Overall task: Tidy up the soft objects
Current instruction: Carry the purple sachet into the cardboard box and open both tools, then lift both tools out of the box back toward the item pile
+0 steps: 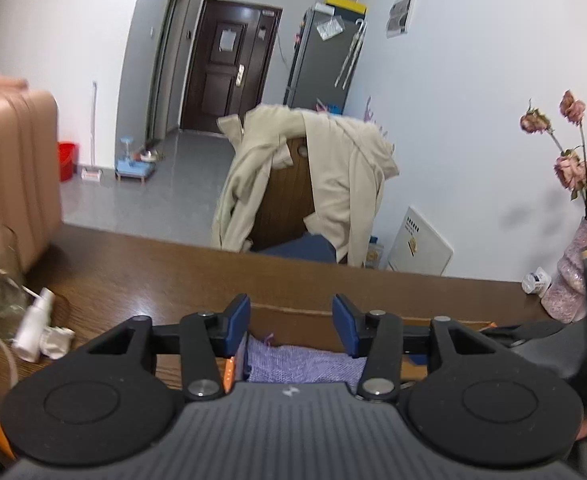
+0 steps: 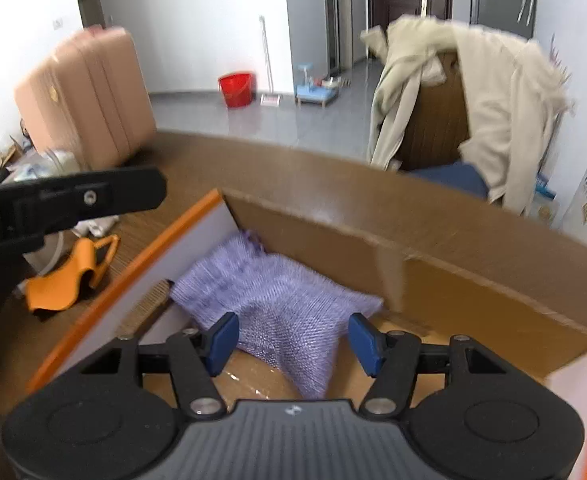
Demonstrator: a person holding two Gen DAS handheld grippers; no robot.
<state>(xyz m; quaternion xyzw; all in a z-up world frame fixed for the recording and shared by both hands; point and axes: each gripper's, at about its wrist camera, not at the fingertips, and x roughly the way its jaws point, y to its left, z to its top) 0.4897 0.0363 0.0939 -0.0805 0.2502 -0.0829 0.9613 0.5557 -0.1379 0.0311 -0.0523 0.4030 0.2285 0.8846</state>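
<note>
Right wrist view: the purple cloth (image 2: 277,300) lies inside the box (image 2: 473,300) (so one item is stowed), with the right gripper (image 2: 293,340) and left gripper (image 1: 291,326) both parted, empty. The orange cloth (image 2: 67,276) left of the box remains.

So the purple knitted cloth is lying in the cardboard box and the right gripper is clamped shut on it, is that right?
Not quite. The purple knitted cloth does lie in the cardboard box, but the right gripper is open: in the right wrist view its blue pads stand apart on either side of the cloth, not pressing it.
</note>
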